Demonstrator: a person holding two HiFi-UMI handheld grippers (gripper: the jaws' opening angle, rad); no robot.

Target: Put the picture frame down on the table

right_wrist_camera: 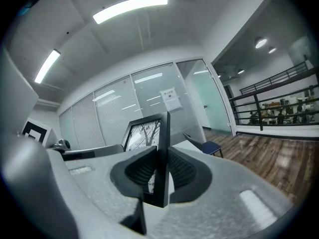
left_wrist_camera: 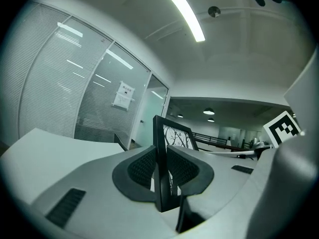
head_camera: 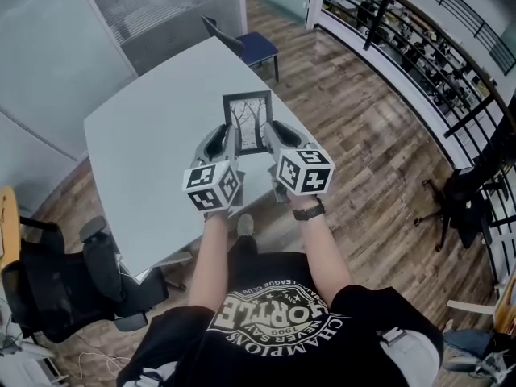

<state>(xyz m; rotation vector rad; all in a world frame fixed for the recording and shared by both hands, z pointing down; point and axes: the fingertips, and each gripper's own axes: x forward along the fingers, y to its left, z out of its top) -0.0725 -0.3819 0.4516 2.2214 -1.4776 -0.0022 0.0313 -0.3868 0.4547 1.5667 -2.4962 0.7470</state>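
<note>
A black picture frame [head_camera: 248, 122] with a bare-tree print is held upright above the near part of the grey table [head_camera: 153, 143]. My left gripper [head_camera: 228, 145] is shut on the frame's left edge [left_wrist_camera: 160, 168]. My right gripper [head_camera: 269, 142] is shut on its right edge [right_wrist_camera: 162, 158]. Both pairs of jaws press flat against the black moulding. The print [left_wrist_camera: 177, 136] shows in the left gripper view, and the print [right_wrist_camera: 142, 133] also shows in the right gripper view. The frame's lower edge is hidden behind the grippers.
A blue chair [head_camera: 254, 47] stands at the table's far corner. A black office chair [head_camera: 72, 285] sits by the near left edge. Glass partition walls [head_camera: 64, 39] run on the left. A black railing [head_camera: 435, 63] borders the wooden floor [head_camera: 379, 151] on the right.
</note>
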